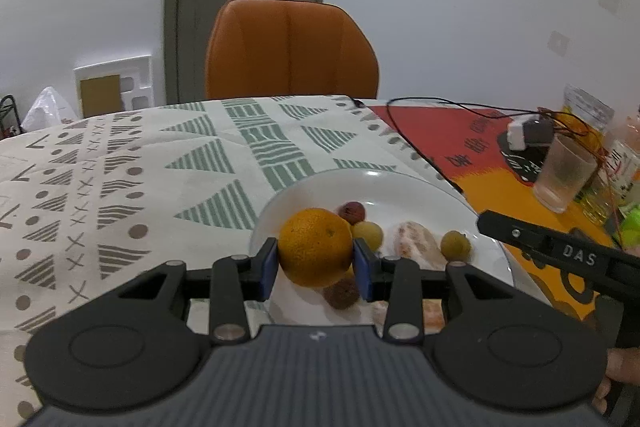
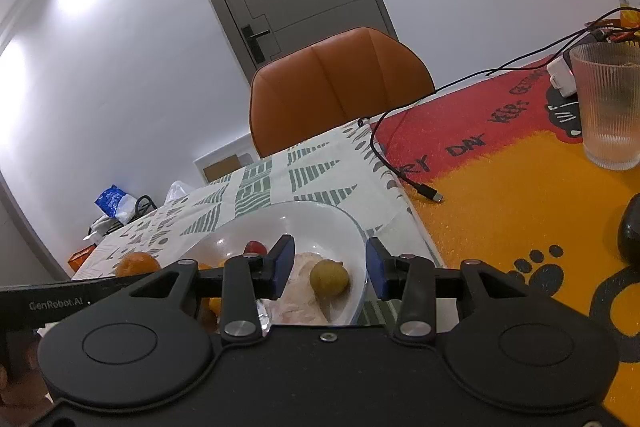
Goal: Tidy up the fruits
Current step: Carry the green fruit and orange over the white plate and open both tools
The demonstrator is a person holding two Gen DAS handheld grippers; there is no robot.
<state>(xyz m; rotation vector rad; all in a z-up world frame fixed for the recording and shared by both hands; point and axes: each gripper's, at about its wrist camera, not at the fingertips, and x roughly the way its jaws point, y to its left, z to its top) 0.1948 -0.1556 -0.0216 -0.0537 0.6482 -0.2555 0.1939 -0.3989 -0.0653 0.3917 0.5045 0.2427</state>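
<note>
My left gripper [image 1: 316,267] is shut on an orange [image 1: 315,247] and holds it over the near left part of a white plate [image 1: 420,195]. On the plate lie two dark red fruits [image 1: 351,212], two small yellow-green fruits [image 1: 455,245] and a pale peeled piece [image 1: 416,243]. My right gripper [image 2: 330,267] is open and empty, low over the plate's right rim [image 2: 356,227], with a yellow-green fruit [image 2: 329,279] between its fingers' line. The orange [image 2: 136,264] shows at the left in the right wrist view.
A ribbed glass [image 2: 610,107] stands on the red and orange mat [image 2: 500,187] to the right, with a black cable [image 2: 400,171], a white charger [image 1: 528,133] and bottles nearby. An orange chair [image 1: 290,51] stands behind the table. The patterned tablecloth [image 1: 140,187] stretches left.
</note>
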